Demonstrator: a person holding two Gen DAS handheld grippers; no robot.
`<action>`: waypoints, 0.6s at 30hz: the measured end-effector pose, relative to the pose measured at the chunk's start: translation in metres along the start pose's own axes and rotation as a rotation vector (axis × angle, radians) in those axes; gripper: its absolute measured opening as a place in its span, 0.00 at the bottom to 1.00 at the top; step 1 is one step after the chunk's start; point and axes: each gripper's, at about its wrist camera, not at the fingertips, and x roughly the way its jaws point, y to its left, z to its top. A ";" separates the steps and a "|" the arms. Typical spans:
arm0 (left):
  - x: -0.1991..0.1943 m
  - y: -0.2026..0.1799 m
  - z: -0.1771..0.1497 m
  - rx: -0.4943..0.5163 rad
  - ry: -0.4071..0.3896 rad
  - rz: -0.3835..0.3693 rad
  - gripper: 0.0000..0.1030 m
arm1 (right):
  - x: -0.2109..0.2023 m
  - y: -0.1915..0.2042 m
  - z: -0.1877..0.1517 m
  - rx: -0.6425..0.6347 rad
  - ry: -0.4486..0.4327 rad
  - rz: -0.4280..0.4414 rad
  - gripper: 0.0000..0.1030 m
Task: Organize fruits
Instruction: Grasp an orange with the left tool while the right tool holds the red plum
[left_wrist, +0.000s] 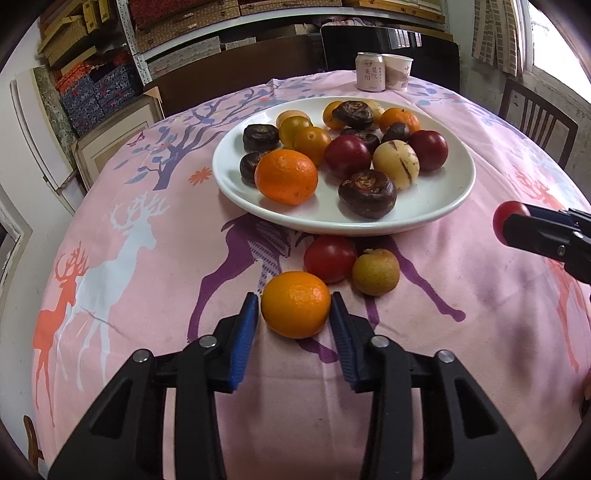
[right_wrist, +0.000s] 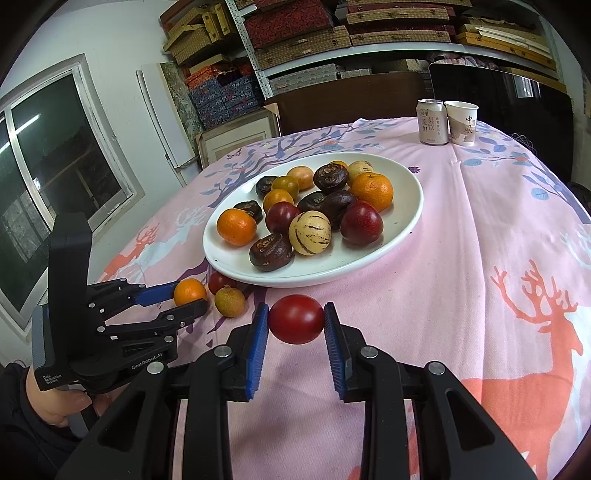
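Observation:
A white plate holds several oranges, red plums, dark water chestnuts and a pale striped melon. In front of it on the pink cloth lie an orange, a red plum and a small brownish fruit. My left gripper straddles the orange, its blue pads beside it with small gaps. My right gripper is shut on another red plum, held low over the cloth right of the loose fruits; it shows in the left wrist view.
A drink can and a paper cup stand at the table's far edge behind the plate. A wooden chair is at the far right. Shelves with boxes line the back wall.

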 end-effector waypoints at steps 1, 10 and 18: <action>0.000 0.000 0.000 0.000 0.001 0.002 0.39 | 0.000 0.000 0.000 0.000 0.000 0.001 0.30; 0.002 -0.001 0.001 0.000 0.008 0.009 0.40 | 0.000 -0.001 0.000 0.002 -0.003 0.003 0.30; 0.001 0.001 0.000 -0.003 -0.001 0.002 0.38 | 0.000 -0.001 0.000 0.001 -0.005 0.001 0.30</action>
